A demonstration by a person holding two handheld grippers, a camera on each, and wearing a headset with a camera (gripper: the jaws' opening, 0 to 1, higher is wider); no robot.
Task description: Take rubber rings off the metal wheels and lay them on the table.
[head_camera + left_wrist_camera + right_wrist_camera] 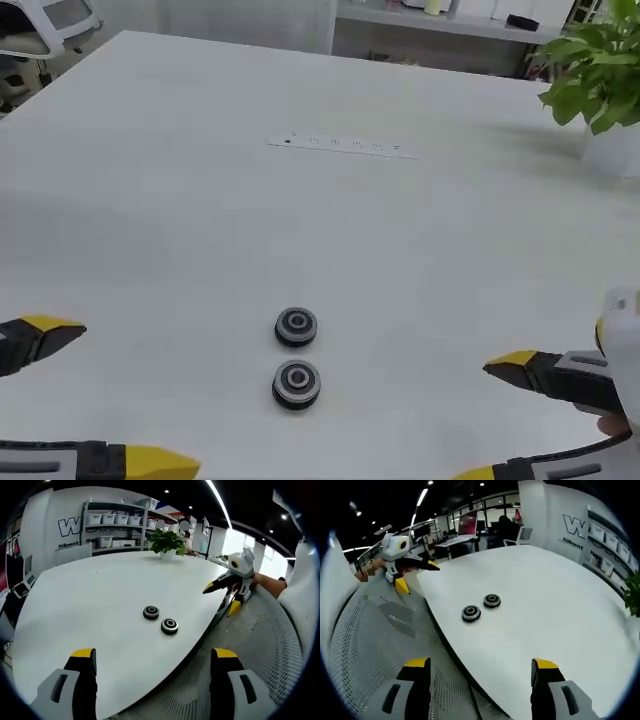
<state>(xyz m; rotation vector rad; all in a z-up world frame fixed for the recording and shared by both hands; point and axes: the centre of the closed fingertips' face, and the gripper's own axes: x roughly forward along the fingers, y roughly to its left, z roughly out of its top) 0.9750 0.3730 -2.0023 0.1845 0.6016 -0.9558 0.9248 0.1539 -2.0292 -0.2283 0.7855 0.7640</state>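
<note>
A flat white socket strip (340, 146) lies far out on the table (150, 200) ahead of me, well apart from everything else. At my far right a leafy green plant (595, 70) stands in a white pot (612, 150). Past the table's far left corner I see a white office chair (45, 30). Behind the plant, metal shelving (117, 525) carries rows of white bins (107, 519), beside large dark wall lettering (70, 527). Grey mesh (375, 625) runs along the table's near edge. Across the room, desks with a monitor (469, 522) stand under a strip light (421, 496).
</note>
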